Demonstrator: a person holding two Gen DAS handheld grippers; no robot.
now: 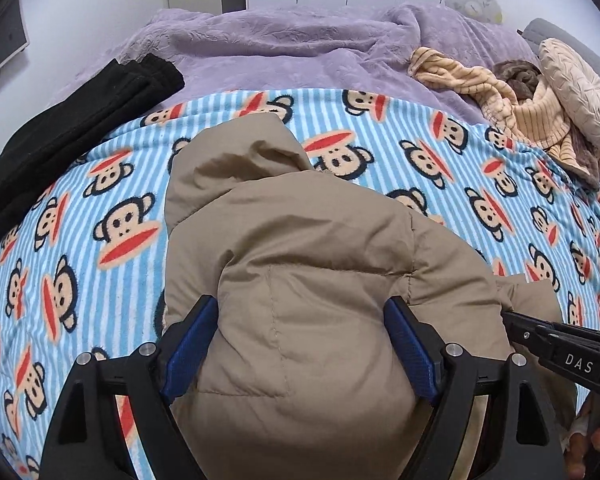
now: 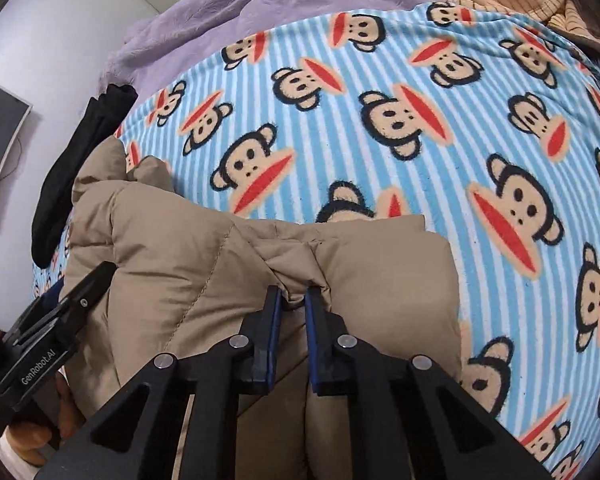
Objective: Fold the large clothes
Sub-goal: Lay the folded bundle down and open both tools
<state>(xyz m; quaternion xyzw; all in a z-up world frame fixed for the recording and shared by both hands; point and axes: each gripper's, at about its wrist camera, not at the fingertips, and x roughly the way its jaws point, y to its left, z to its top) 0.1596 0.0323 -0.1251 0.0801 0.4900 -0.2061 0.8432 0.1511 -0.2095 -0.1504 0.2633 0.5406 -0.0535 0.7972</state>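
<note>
Tan jacket [image 1: 300, 264] already bundled on bed [image 1: 80, 208], nearly done; right gripper [image 2: 293, 300] pinches jacket, left gripper [image 1: 300, 344] apart around it.

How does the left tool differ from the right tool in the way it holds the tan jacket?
The left tool is spread wide, with a thick bulge of the tan jacket between its fingers; the right tool is nearly closed, pinching only a thin fold of fabric. The left tool sits around the padded body of the jacket, while the right tool grips near an edge seam. Both have blue pads and black frames, and both are on the same jacket.
</note>
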